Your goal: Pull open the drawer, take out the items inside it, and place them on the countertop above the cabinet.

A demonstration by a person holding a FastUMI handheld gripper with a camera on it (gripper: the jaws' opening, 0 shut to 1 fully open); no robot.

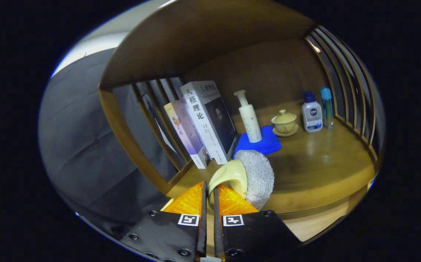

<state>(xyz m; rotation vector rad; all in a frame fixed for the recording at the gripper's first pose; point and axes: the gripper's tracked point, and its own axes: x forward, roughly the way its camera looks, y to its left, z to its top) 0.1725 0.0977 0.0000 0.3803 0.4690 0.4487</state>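
Note:
My gripper (210,188) is shut on the cream plastic handle (231,175) of a dish scrubber. Its round grey scouring pad (258,177) sticks out to the right of the orange fingers (190,201). Only a narrow gap shows between the fingers, and the handle's thin end is pinched in it. The scrubber hangs just over the front left part of the wooden countertop (323,163); I cannot tell whether it touches the wood. The countertop is a shelf bay with a wooden back, a roof and slatted sides.
Two books (203,120) lean against the left slats (156,120). Beyond the scrubber a white pump bottle (250,118) stands on a blue cloth (267,145). Further right are a lidded tea cup on a saucer (284,123), a white blue-capped bottle (311,113) and a slim blue bottle (327,107).

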